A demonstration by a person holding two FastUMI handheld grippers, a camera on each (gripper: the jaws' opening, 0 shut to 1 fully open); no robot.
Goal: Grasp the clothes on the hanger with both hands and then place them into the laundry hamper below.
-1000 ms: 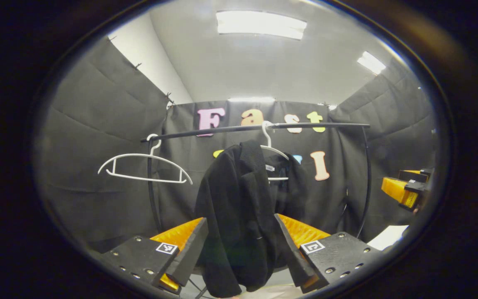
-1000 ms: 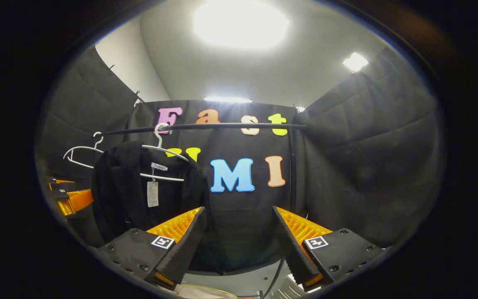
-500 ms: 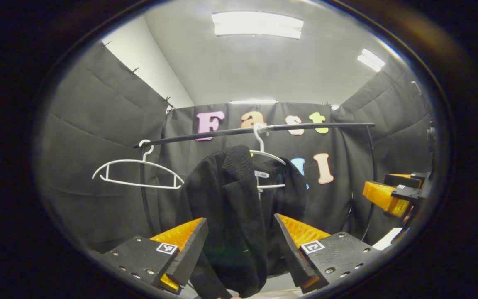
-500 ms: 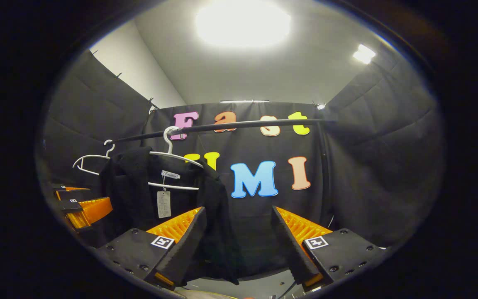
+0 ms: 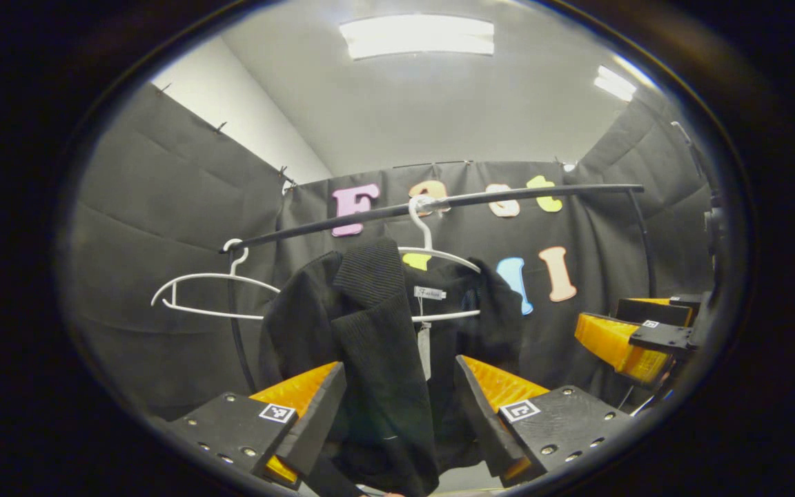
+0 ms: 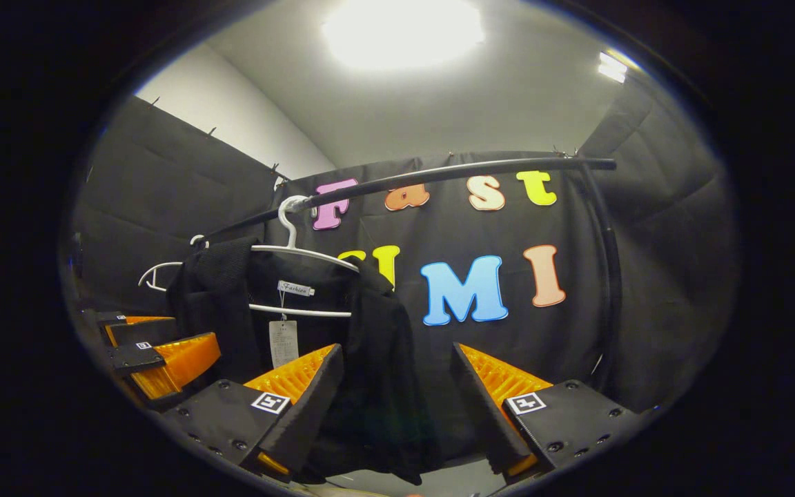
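Your black jacket hangs on a white hanger hooked over the black rail, and everything else is placed from that rail. In the left gripper view, your left gripper sits below the rail with its fingers spread apart, the jacket's front panel hanging in line with the gap between them; whether the cloth touches either finger cannot be told. A paper tag dangles inside the jacket under the hanger bar. A second white hanger, with nothing on it, hangs further along the rail toward its left end. Your right gripper shows off toward the rail's right post, too side-on there to read its fingers. In the right gripper view, your right gripper is also released, fingers wide, pointed at the jacket's right sleeve edge below the rail; your left gripper is beside the jacket's other side.
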